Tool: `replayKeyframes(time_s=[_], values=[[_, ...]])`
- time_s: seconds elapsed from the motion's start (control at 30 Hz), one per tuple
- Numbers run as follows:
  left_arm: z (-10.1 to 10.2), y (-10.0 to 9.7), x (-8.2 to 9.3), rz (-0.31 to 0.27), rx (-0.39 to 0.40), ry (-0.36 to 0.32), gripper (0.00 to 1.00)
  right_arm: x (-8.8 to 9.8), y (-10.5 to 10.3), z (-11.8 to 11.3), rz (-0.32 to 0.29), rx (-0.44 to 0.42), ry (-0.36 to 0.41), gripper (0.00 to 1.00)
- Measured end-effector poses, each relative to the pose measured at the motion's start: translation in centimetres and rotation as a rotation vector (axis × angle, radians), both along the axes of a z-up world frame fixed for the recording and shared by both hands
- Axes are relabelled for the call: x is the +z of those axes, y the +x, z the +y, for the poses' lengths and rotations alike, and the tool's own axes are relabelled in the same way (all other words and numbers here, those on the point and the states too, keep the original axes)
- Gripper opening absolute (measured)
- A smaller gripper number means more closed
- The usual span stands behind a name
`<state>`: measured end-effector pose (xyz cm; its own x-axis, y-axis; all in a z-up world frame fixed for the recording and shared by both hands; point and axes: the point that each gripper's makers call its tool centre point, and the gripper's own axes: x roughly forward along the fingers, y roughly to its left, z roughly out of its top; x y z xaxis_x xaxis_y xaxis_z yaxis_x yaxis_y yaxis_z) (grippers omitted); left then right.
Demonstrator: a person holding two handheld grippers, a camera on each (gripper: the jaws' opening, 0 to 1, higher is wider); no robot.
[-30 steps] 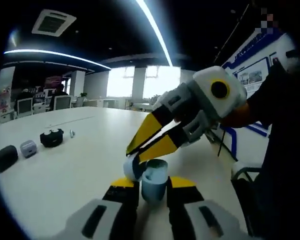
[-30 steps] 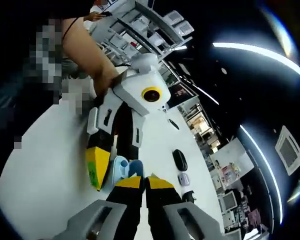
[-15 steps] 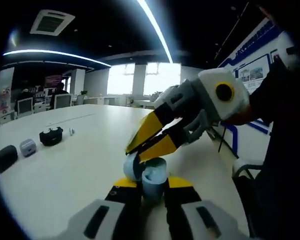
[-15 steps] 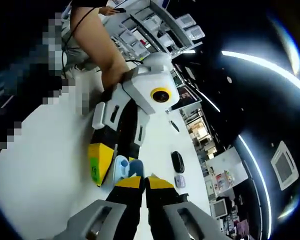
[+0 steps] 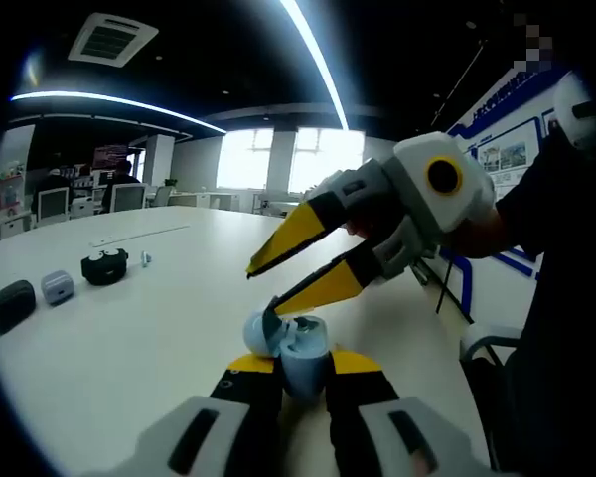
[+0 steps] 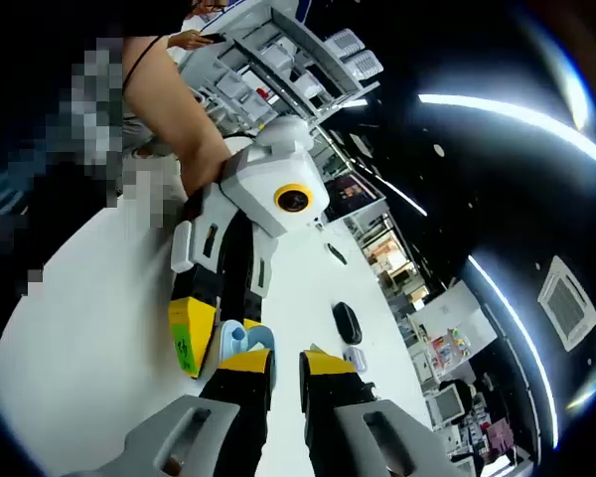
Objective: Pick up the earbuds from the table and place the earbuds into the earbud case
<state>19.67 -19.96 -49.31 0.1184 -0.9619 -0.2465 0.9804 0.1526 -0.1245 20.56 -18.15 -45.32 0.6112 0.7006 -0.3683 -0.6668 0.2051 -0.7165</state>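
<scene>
A light-blue earbud case (image 5: 303, 356), lid open, is clamped between the jaws of the left tool (image 5: 303, 370) above the white tabletop (image 5: 149, 318). The right tool (image 5: 268, 288) is held with jaws parted at the case lid. Other dark and grey cases (image 5: 12, 304) are seen well apart on the tabletop.

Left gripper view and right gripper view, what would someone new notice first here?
First, the open pale blue earbud case clamped between the left gripper jaws, low in the left gripper view. Just above it, the right gripper spreads its yellow-and-black jaws over the case. Farther off, small dark and grey cases sit on the white table.
</scene>
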Motion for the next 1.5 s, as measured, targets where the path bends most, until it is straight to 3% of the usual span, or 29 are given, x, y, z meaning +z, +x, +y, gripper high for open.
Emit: replayKeyframes(time_s=[0.23, 0.4, 0.63, 0.9, 1.17, 1.37, 1.5], values=[[0.0, -0.1, -0.3, -0.026, 0.003, 0.025, 0.19, 0.2, 0.1, -2.2, 0.085, -0.076, 0.118, 0.10], [0.2, -0.1, -0.3, -0.037, 0.012, 0.027, 0.19, 0.1, 1.1, -4.9, 0.255, -0.194, 0.303, 0.11], [0.8, -0.1, -0.3, -0.058, 0.045, 0.039, 0.19, -1.6, 2.2, -7.1, 0.468, -0.334, 0.464, 0.15], [0.9, -0.1, -0.4, -0.062, 0.053, 0.036, 0.19, -1.4, 5.5, -8.4, 0.579, -0.433, 0.632, 0.17], [0.9, -0.1, -0.6, -0.064, 0.051, 0.032, 0.19, -1.6, 9.1, -9.9, 0.601, -0.496, 0.597, 0.18], [0.9, -0.1, -0.6, -0.065, 0.050, 0.029, 0.19, -1.7, 12.5, -10.9, 0.698, -0.580, 0.603, 0.21], [0.9, -0.1, -0.6, -0.066, 0.048, 0.027, 0.19, -2.2, 14.5, -11.6, 0.707, -0.628, 0.550, 0.22]])
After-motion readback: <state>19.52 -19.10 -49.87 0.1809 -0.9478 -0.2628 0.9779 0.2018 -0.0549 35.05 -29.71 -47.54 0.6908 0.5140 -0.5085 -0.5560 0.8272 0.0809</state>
